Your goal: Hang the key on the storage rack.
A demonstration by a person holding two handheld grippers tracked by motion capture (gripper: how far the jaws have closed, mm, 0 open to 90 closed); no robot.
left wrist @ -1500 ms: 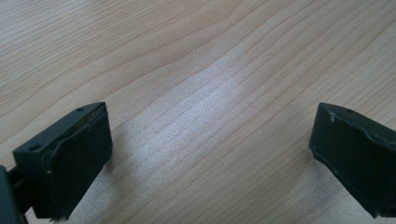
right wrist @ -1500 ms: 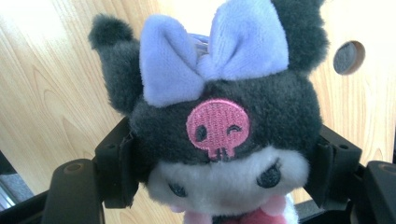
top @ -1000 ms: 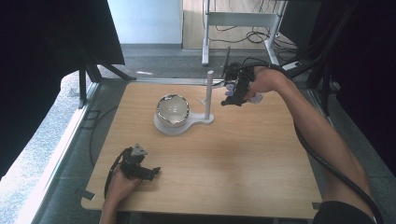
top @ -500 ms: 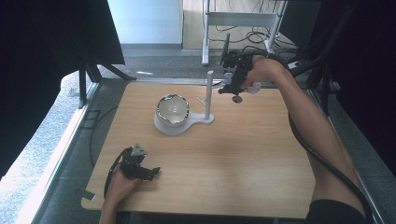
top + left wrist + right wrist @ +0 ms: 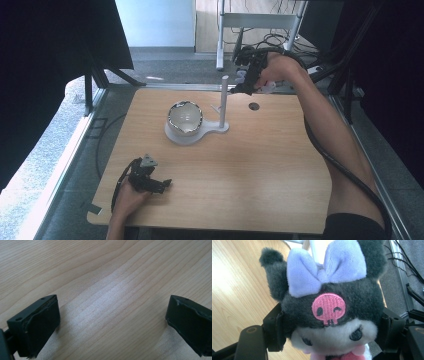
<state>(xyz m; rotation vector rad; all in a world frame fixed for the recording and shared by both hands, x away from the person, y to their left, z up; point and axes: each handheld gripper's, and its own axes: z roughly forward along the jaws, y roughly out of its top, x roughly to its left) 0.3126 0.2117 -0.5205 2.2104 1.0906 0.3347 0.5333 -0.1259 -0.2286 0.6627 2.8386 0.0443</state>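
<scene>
A plush toy (image 5: 329,312) (dark grey, with a pale lilac bow and a pink skull patch on its forehead) is being gripped at both sides of its head by the right tool (image 5: 246,76), whose jaws are being pressed into the fur. It is being held in the air above the far edge of the desk (image 5: 250,170), just beside the top of the white post of a stand (image 5: 223,107). A shiny bowl (image 5: 184,117) is being carried on the stand's round base. The left tool (image 5: 150,179) is being rested at the desk's near left corner, jaws spread wide with nothing but wood between them.
</scene>
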